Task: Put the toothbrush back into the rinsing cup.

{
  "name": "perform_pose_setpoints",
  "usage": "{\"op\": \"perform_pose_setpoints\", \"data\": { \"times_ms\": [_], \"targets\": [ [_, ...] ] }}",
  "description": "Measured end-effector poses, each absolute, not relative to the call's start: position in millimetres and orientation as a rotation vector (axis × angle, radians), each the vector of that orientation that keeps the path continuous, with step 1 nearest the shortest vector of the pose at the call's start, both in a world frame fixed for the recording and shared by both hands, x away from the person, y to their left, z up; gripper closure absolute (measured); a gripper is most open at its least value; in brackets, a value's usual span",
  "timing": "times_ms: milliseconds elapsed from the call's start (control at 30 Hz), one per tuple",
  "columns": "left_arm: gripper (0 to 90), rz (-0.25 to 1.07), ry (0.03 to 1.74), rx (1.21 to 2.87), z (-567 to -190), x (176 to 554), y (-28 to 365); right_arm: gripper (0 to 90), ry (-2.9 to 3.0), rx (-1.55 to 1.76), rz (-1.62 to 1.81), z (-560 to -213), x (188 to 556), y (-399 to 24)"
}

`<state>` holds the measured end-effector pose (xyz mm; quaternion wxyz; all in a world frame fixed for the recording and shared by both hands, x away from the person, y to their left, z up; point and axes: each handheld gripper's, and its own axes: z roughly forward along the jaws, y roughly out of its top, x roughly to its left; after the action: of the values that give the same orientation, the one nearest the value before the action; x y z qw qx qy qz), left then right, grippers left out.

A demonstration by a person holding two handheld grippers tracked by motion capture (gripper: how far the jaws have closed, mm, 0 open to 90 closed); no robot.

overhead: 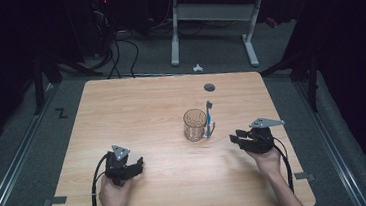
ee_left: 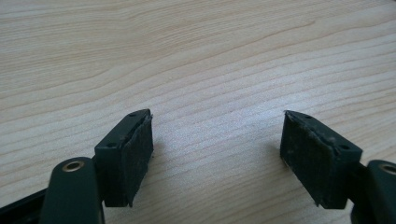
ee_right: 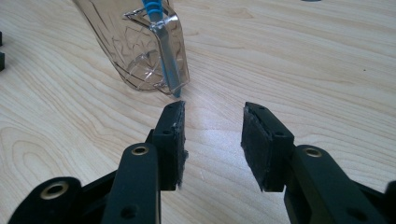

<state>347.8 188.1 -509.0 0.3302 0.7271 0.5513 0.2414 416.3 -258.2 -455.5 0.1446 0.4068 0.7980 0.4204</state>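
Observation:
A clear plastic mug point(overhead: 194, 125) stands upright right of the table's middle. A blue and grey toothbrush point(overhead: 208, 117) leans upright through its handle, head up. In the right gripper view the mug point(ee_right: 133, 42) and the toothbrush point(ee_right: 166, 60) stand just beyond the jaws, slightly left. My right gripper point(overhead: 236, 139) lies low on the table right of the mug, open with nothing between its pads point(ee_right: 212, 140). My left gripper point(overhead: 137, 164) rests near the front left, open wide over bare wood point(ee_left: 217, 140).
The wooden table point(overhead: 136, 107) has a dark round grommet point(overhead: 209, 86) near its far edge. Beyond it stand a white desk frame point(overhead: 214, 25) and cables on grey floor. Metal rails run along both sides of the table.

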Motion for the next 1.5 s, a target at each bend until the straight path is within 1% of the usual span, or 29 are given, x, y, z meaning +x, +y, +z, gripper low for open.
{"op": "perform_pose_setpoints", "data": {
  "times_ms": [1067, 1500],
  "targets": [
    [26.1, 0.632, 1.442, 1.901, -509, 348, 188, 57.5, 2.303, 1.246, 1.104, -484, 429, -259],
    [26.1, 0.631, 1.442, 1.902, -509, 348, 188, 57.1, 2.289, 1.214, 1.027, -492, 431, -252]
  ]
}}
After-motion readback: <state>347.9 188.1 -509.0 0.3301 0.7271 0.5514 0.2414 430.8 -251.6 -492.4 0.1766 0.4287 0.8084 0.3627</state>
